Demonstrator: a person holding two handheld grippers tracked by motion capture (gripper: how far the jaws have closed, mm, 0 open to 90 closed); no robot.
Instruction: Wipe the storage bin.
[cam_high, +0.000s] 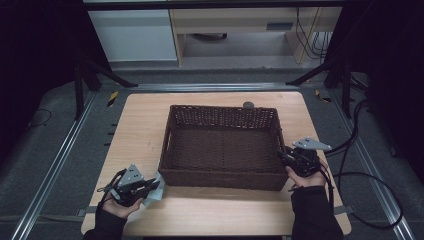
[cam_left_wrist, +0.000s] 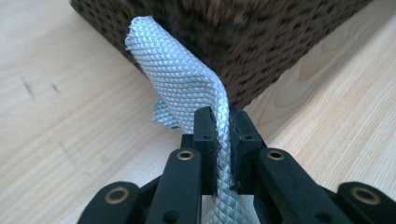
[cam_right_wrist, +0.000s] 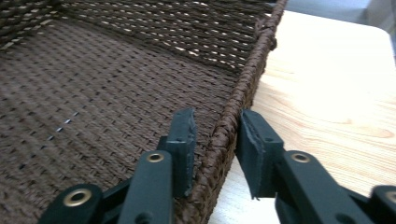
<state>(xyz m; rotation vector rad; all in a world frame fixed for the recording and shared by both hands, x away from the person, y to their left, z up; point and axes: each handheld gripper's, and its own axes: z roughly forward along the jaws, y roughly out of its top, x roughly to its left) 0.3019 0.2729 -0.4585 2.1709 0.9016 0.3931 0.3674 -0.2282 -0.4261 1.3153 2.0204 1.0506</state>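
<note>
A dark brown wicker basket (cam_high: 220, 177) stands in the middle of the wooden table (cam_high: 140, 130). At the basket's near left corner my left gripper (cam_high: 152, 186) is shut on a pale grey cloth (cam_high: 158, 180). In the left gripper view the diamond-textured cloth (cam_left_wrist: 177, 74) rises from between the jaws of the left gripper (cam_left_wrist: 222, 116) and leans against the basket's corner (cam_left_wrist: 243, 42). My right gripper (cam_high: 286, 156) is at the basket's right wall. In the right gripper view the right gripper (cam_right_wrist: 215, 119) stands open astride the basket's rim (cam_right_wrist: 243, 88), one jaw inside and one outside.
A small grey round thing (cam_high: 248, 105) lies just behind the basket's far wall. Bare wood runs left, right and in front of the basket. Cables (cam_high: 370, 180) trail off the table's right edge to the floor.
</note>
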